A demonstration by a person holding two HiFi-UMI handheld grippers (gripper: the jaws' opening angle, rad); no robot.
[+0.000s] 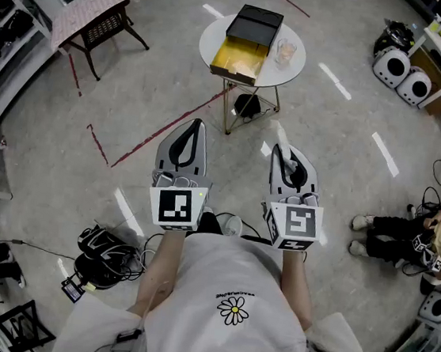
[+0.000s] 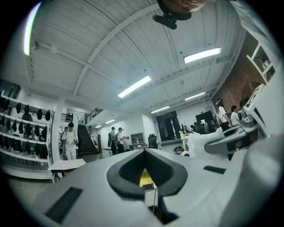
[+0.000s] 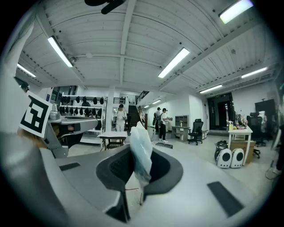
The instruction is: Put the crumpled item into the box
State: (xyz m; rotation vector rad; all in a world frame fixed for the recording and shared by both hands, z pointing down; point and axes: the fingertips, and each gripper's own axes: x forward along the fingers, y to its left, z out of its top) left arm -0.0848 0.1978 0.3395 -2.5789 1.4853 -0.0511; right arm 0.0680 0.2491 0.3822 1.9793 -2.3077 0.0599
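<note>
The left gripper (image 1: pixel 196 124) is closed and empty, while the right gripper (image 1: pixel 283 150) pinches the crumpled item (image 3: pixel 141 151), seemingly light, soft, slippery film best held by its bunched middle, well apart from the open box (image 1: pixel 247 41) on the round table (image 1: pixel 210 48).

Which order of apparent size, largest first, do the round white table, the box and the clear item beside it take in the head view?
1. round white table
2. box
3. clear item
They stand together, so nearness hardly matters.
</note>
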